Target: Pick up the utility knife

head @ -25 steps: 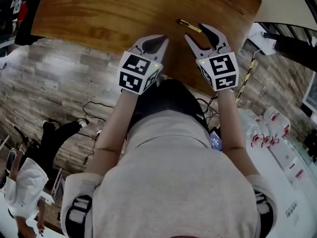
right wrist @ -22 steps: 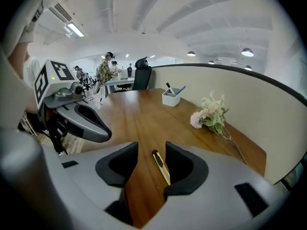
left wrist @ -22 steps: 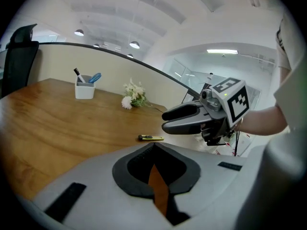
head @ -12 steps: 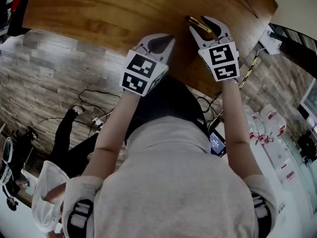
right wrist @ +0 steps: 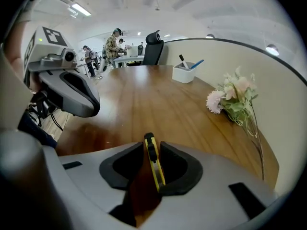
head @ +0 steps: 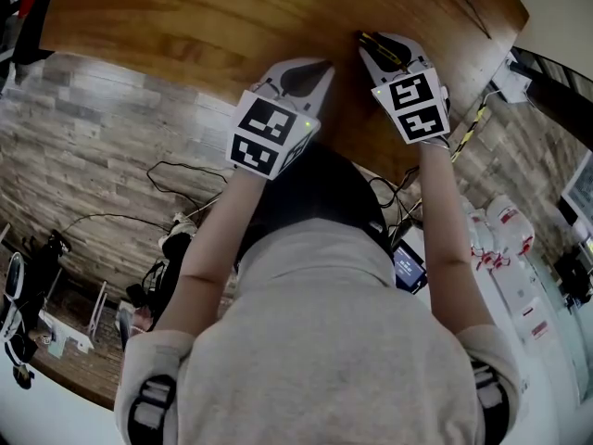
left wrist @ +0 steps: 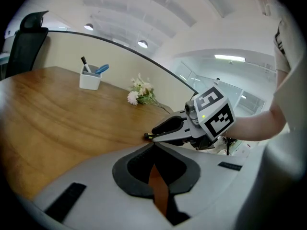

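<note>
Utility knife (right wrist: 154,163) flat on desk (head: 185,17), lower centre of right gripper view. Long axis runs along jaw gap of right tool (head: 384,52). Jaws closing round it, not yet clamped. Left tool (head: 306,74) farther off, jaws together, empty.

big warm-brown wooden table (head: 185,26) filled the top of the head view, roughly 10 to 1 o'clock. below it the floor (head: 83,165) was grey-brown plank stuff, with black cables (head: 185,170) trailing across it around 9 o'clock. a white counter (head: 556,378) with some bottles (head: 514,235) sat down at 4 o'clock. in the right gripper view a cream curved wall (right wrist: 225,51) ran past at 2 o'clock, a black office chair (right wrist: 153,51) stood at 12, and strip lights (right wrist: 82,9) glowed on the ceiling at 11.
</note>
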